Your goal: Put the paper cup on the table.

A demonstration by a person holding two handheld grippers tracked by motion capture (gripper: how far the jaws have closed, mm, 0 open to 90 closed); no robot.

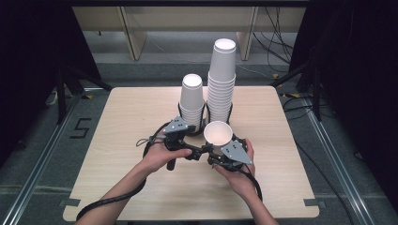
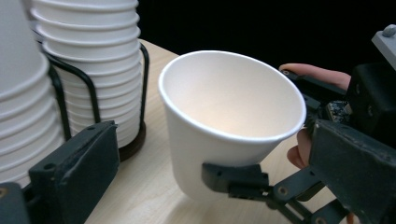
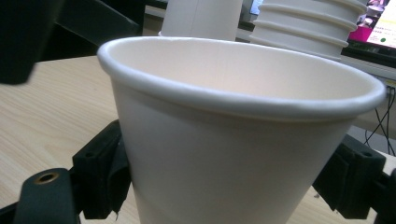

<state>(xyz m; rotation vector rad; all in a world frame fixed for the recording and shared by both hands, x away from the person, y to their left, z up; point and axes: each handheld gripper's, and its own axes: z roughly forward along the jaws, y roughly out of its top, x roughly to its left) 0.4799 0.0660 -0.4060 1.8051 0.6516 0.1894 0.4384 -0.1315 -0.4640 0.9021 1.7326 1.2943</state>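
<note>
A single white paper cup [image 1: 218, 132] stands upright in my right gripper [image 1: 215, 149], whose jaws are shut on its lower wall. In the right gripper view the cup [image 3: 233, 140] sits close between the black jaws of that gripper [image 3: 229, 179]. My left gripper [image 1: 192, 143] is just left of the cup, and its jaws stand wide open. In the left gripper view the cup [image 2: 224, 112] lies between that gripper's [image 2: 210, 140] spread jaws without touching them, with the right gripper's jaw [image 2: 233, 179] pressed on the cup's base.
Two stacks of white cups stand in black wire holders right behind the grippers: a short stack [image 1: 192, 101] and a tall stack [image 1: 221, 79]. The light wooden table [image 1: 117, 140] has bare room at both sides and in front. Cables lie on the floor beyond.
</note>
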